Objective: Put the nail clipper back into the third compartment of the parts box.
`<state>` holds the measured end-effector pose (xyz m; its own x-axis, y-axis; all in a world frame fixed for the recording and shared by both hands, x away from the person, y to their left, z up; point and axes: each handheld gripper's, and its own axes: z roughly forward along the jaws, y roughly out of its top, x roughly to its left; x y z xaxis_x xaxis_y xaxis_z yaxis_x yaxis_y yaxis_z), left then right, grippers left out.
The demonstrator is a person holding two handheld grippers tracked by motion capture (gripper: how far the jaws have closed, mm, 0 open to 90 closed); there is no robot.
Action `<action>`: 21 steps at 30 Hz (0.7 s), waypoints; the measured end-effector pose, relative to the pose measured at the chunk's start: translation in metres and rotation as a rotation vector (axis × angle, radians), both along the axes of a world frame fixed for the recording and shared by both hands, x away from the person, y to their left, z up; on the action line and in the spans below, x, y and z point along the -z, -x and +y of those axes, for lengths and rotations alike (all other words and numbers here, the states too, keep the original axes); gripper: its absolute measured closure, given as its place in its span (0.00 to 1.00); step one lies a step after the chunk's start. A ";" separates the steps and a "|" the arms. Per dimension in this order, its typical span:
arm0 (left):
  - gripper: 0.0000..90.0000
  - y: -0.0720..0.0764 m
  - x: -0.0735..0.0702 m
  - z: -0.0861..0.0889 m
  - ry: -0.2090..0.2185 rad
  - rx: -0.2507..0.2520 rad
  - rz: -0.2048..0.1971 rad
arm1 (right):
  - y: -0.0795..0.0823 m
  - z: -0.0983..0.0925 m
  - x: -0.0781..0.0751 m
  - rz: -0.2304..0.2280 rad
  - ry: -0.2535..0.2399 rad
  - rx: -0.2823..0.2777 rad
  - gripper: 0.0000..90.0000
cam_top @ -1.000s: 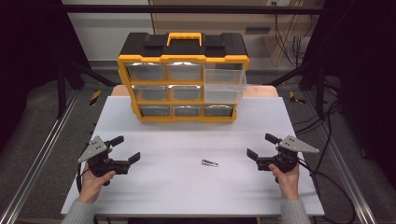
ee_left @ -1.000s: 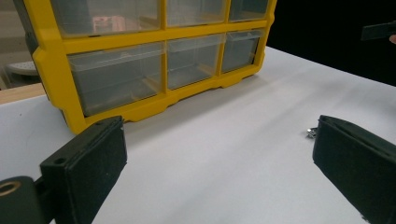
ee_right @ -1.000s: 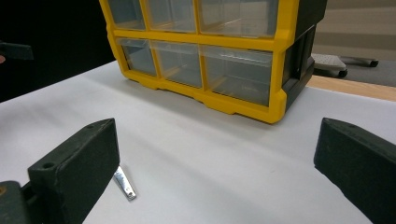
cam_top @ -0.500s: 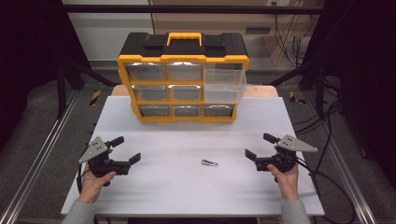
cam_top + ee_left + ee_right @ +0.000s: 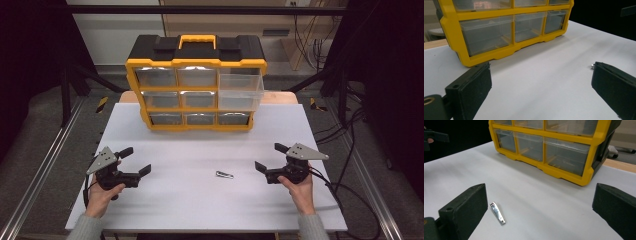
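A small metal nail clipper (image 5: 224, 174) lies flat on the white table (image 5: 210, 210), between the two hands. In the right gripper view the nail clipper (image 5: 497, 213) rests just inside the left jaw. My right gripper (image 5: 272, 157) is open, a short way right of the clipper, holding nothing. At the table's left my left gripper (image 5: 136, 160) is open too, with bare table between its jaws. A yellow and black drawer organizer (image 5: 196, 82) stands at the back; its upper right clear drawer (image 5: 241, 90) is pulled out.
The organizer (image 5: 506, 27) has several clear drawers, and the organizer (image 5: 554, 147) stands close ahead of both grippers. Metal rails (image 5: 40, 170) run along the table's sides. Cables (image 5: 350, 200) trail off the right edge. White tabletop lies between the hands.
The right gripper has edged slightly left toward the nail clipper. The left gripper and everything else are unchanged.
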<state>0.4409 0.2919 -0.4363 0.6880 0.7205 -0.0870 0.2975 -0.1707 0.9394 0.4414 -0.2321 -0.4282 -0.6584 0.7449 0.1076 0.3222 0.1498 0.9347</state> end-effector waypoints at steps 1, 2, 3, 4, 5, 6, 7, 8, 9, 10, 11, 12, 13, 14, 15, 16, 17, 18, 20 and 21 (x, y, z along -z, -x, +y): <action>0.03 0.000 0.000 0.000 0.000 0.000 0.000 | 0.000 0.000 0.000 0.000 0.000 0.000 0.01; 0.03 0.000 0.000 0.000 -0.001 0.000 0.001 | -0.001 0.002 0.000 0.001 0.001 -0.002 0.01; 0.03 0.000 0.000 0.000 -0.003 0.000 0.002 | -0.001 0.003 0.000 0.002 0.005 -0.005 0.01; 0.03 0.000 0.000 0.000 -0.004 -0.001 0.002 | -0.001 0.005 0.000 0.004 0.008 -0.008 0.01; 0.03 0.000 0.000 0.000 -0.004 -0.002 0.003 | -0.002 0.007 0.000 0.006 0.014 -0.010 0.01; 0.03 0.000 0.001 -0.001 -0.005 -0.003 0.004 | -0.002 0.008 0.000 0.006 0.015 -0.013 0.01; 0.03 0.000 0.001 -0.001 -0.005 -0.003 0.004 | -0.003 0.010 0.000 0.007 0.019 -0.016 0.01; 0.03 0.000 0.001 -0.001 -0.005 -0.003 0.004 | -0.003 0.012 0.001 0.009 0.023 -0.019 0.01; 0.03 0.000 0.001 -0.001 -0.006 -0.004 0.004 | -0.004 0.014 0.001 0.014 0.023 -0.020 0.01; 0.03 0.000 0.001 -0.001 -0.005 -0.004 0.005 | -0.004 0.015 0.001 0.014 0.027 -0.025 0.01; 0.03 0.000 0.001 -0.001 -0.005 -0.004 0.005 | -0.006 0.020 0.001 0.015 0.032 -0.032 0.01; 0.03 0.000 0.001 -0.001 -0.005 -0.005 0.005 | -0.006 0.022 0.001 0.014 0.036 -0.037 0.01; 0.03 0.000 0.001 -0.001 -0.005 -0.007 0.005 | -0.006 0.022 0.001 0.014 0.036 -0.037 0.01; 0.03 0.000 0.001 -0.001 -0.003 -0.007 0.005 | -0.007 0.024 0.000 0.015 0.040 -0.042 0.01; 0.03 0.000 0.001 -0.001 -0.003 -0.007 0.005 | -0.008 0.029 0.000 0.018 0.043 -0.054 0.01; 0.03 0.000 0.001 -0.001 -0.003 -0.008 0.005 | -0.008 0.029 0.000 0.018 0.043 -0.054 0.01; 0.03 0.000 0.001 -0.001 -0.002 -0.008 0.006 | -0.009 0.031 0.001 0.021 0.049 -0.059 0.01; 0.03 0.000 0.001 -0.001 -0.003 -0.008 0.006 | -0.009 0.034 0.001 0.021 0.055 -0.062 0.01; 0.03 0.000 0.001 -0.001 -0.004 -0.008 0.007 | -0.010 0.039 0.002 0.027 0.066 -0.072 0.01; 0.03 0.000 0.001 -0.001 -0.004 -0.009 0.008 | -0.010 0.039 0.002 0.027 0.066 -0.072 0.01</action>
<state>0.4408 0.2906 -0.4378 0.6806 0.7272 -0.0892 0.3065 -0.1720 0.9362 0.4517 -0.1929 -0.4298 -0.7080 0.7018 0.0782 0.3334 0.2346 0.9131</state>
